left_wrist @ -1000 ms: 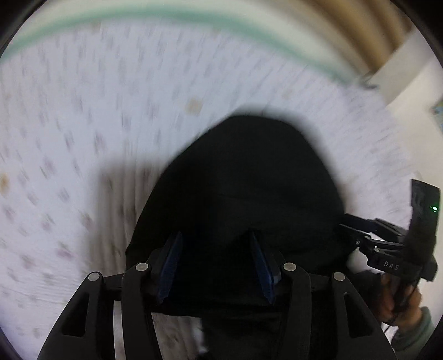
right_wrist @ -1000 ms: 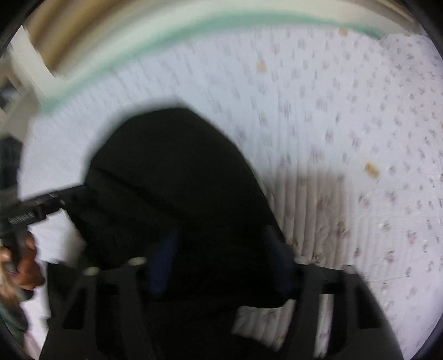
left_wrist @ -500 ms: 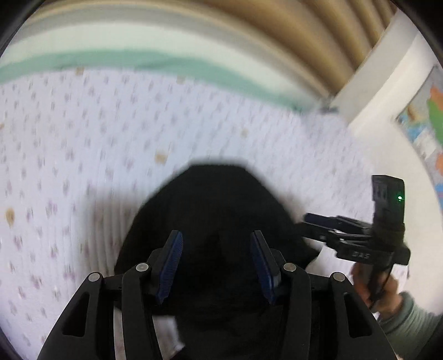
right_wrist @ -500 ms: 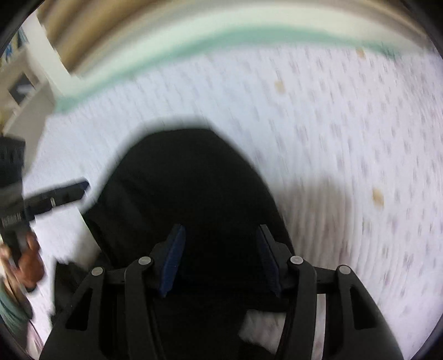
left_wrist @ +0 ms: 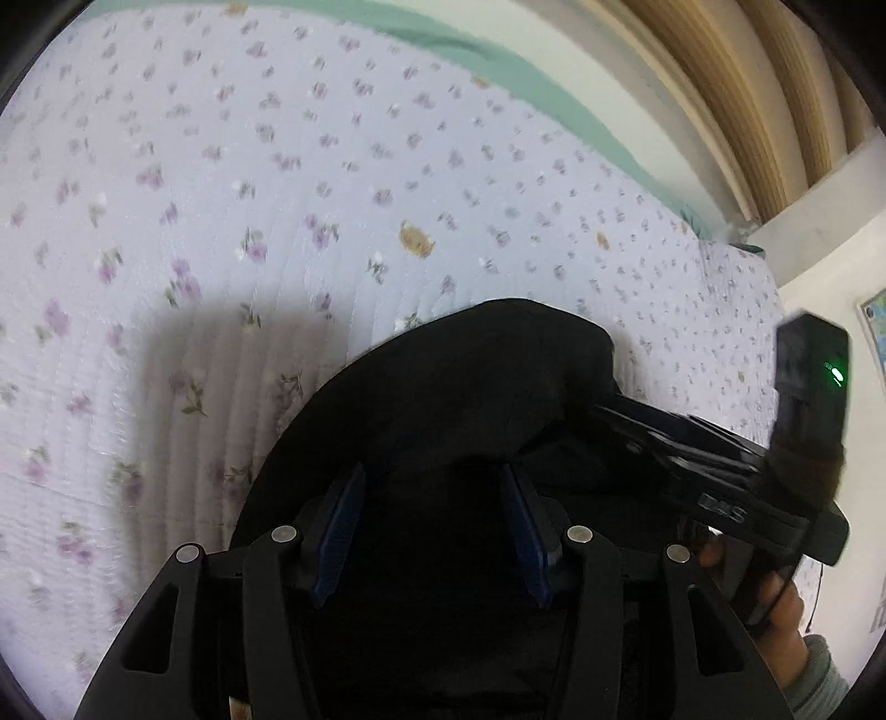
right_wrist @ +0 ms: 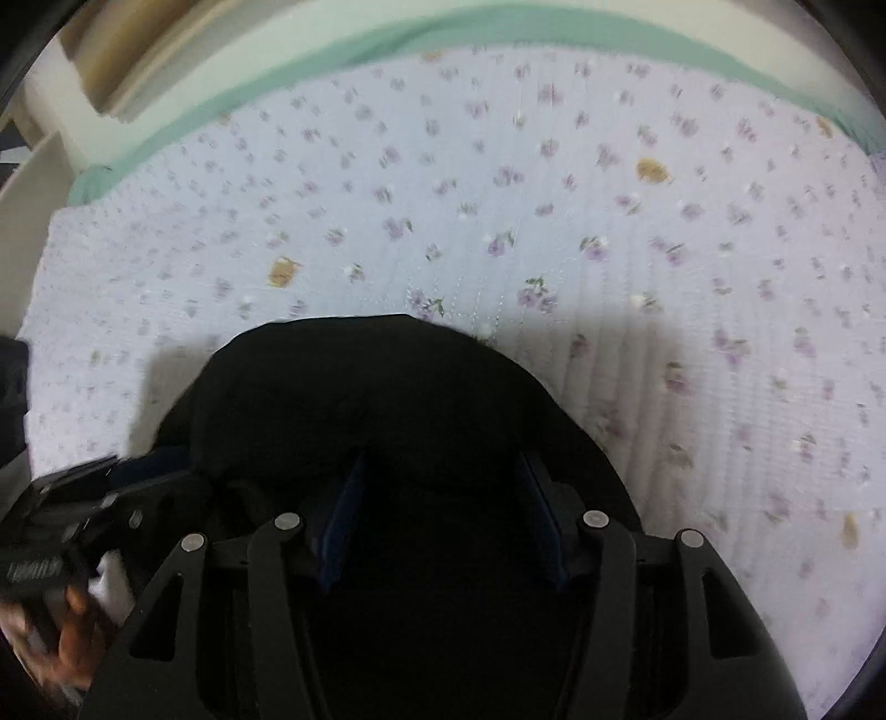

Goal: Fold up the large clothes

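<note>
A black garment (left_wrist: 465,399) lies bunched on the flowered bedspread (left_wrist: 277,183). My left gripper (left_wrist: 432,498) has its blue pads apart, with black cloth between and over them. The right gripper (left_wrist: 620,412) shows at the right of the left wrist view, its fingers reaching into the garment's edge. In the right wrist view the garment (right_wrist: 387,382) covers the fingertips of my right gripper (right_wrist: 443,487), whose pads stand apart. The left gripper (right_wrist: 111,476) enters there from the lower left, blurred. The dark cloth hides whether either gripper pinches it.
A green sheet edge (right_wrist: 498,27) and a pale headboard run along the far side of the bed. Beige curtains (left_wrist: 747,83) and a white wall corner (left_wrist: 819,194) stand at the right. A hand (left_wrist: 775,609) holds the right gripper.
Both grippers have dropped lower and closer together over the bed with the black garment. The right gripper now reaches into the cloth beside the left one.
</note>
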A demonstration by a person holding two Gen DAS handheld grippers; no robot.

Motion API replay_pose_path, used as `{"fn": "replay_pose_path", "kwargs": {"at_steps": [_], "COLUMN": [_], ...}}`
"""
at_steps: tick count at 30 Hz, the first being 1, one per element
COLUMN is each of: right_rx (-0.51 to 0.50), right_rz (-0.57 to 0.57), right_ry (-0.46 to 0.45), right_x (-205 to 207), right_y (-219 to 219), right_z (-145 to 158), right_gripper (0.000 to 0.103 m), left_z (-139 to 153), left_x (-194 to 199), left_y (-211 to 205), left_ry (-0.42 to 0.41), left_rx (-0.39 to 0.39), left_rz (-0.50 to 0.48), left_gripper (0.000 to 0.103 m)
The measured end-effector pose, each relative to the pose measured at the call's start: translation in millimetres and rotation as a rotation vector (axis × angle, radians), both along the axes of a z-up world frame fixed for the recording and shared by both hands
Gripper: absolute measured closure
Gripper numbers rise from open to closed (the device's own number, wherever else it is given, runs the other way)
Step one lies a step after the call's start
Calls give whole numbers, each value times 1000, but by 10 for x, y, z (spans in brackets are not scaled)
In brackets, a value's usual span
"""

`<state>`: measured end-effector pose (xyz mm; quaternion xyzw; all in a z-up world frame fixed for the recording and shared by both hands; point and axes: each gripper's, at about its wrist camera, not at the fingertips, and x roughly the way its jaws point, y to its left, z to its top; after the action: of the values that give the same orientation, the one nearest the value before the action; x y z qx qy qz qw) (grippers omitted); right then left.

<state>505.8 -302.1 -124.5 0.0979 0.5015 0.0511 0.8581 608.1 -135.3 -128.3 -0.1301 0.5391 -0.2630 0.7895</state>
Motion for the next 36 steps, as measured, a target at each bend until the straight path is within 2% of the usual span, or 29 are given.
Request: {"fn": "replay_pose_path", "kwargs": {"at_steps": [3,6,8,10,11,12,15,16,18,19,21,22,23,24,26,29,30,32,33,34,35,36], "right_rx": [0,-32,-42,-36,-18,6,15,26,63,82,96,107,124,135,186,227,228,272,300,314,301,279], "right_rz": [10,24,38,25,18,10,20,34,55,59,51,46,49,51,64,93,94,107,116,134,159,176], "right_ry": [-53,-27,26,75,87,95,103,86,27,-9,-35,-36,-26,-16,30,87,95,116,129,134,127,119], "right_x": [-420,-775,-991,-1074,-1047,-1053,-1062,-1062,-1077,-1067,-982,-887,-804,-757,-589,-437,-355,-251,-179,-152,-134,-152], "right_y": [-100,-184,-328,-370,-390,-424,-460,-489,-575,-638,-740,-804,-848,-880,-947,-975,-927,-921,-875,-811,-740,-708], "right_z": [332,362,250,14,-72,-131,-5,95,304,420,534,554,536,510,386,179,93,-50,-133,-165,-160,-176], "right_gripper": [45,45,45,45,45,45,44,43,43,42,36,34,34,34,34,34,34,34,34,37,52,59], "left_z": [289,447,369,110,-56,-140,7,111,438,532,767,816,831,808,668,214,92,-40,-88,-122,-114,-70], "left_x": [-189,-363,-381,-334,-286,-265,-282,-300,-319,-306,-189,-104,2,130,354,640,662,642,646,645,639,604], "left_y": [38,69,54,14,-8,-24,-65,-53,56,90,181,211,233,227,187,75,56,39,32,29,28,23], "left_ry": [-55,-101,-90,-24,29,37,13,-9,-73,-90,-133,-137,-128,-108,-39,146,183,197,208,216,212,194], "left_rx": [-51,-42,-1,78,97,106,144,132,25,-3,-69,-85,-91,-90,-100,-128,-130,-137,-167,-189,-198,-202], "left_rz": [-37,-84,-98,-87,-92,-94,-136,-159,-211,-218,-211,-198,-184,-177,-186,-221,-231,-230,-230,-225,-214,-214], "left_gripper": [51,51,51,52,52,52,51,51,51,51,49,39,28,27,27,27,27,27,27,28,38,51]}}
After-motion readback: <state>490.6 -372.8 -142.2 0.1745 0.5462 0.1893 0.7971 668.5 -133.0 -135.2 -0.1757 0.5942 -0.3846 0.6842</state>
